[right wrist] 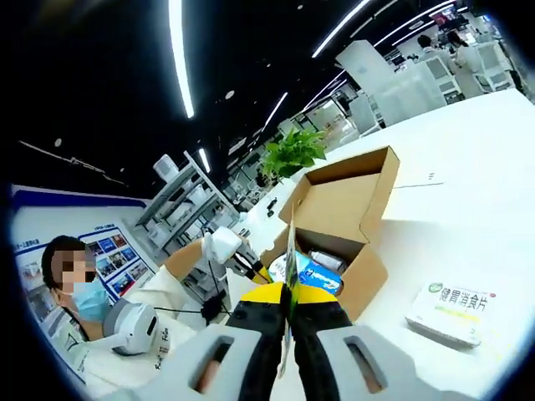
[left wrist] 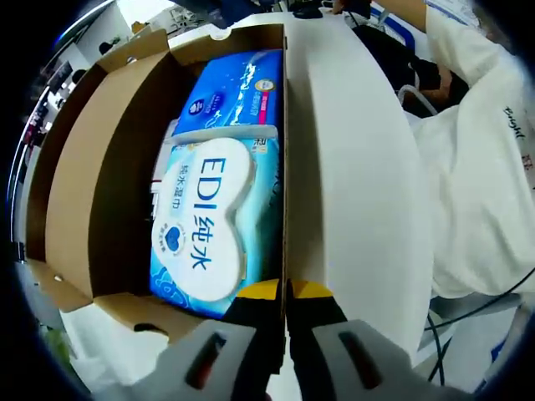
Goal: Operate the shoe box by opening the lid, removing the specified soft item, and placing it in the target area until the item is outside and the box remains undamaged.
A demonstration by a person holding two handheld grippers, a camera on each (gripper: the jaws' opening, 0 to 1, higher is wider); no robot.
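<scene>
Nearest the lens in the left gripper view, the left gripper (left wrist: 285,302) has its yellow-tipped jaws pinched together on the thin edge of the white lid (left wrist: 351,167) of the shoe box (left wrist: 75,192), holding that lid swung open. Inside the brown cardboard box a soft pack of wet wipes (left wrist: 213,221), light blue with a white cloud-shaped label, lies flat against the lid-side wall, and a darker blue pack (left wrist: 238,92) lies just beyond it, touching it. To the right of the lid a person's white sleeve (left wrist: 476,175) shows. In the right gripper view, the right gripper (right wrist: 287,302) has its jaws closed on a thin flat packet (right wrist: 289,276) held edge-on, just in front of the open shoe box (right wrist: 343,205) on the white table (right wrist: 485,159); blue packs (right wrist: 318,271) show in the box mouth. A small white-and-green carton (right wrist: 447,313) lies on the table near the box, apart from it. A green plant (right wrist: 292,152) stands behind the box, with shelving farther back, and a person in a white top sits at the left.
</scene>
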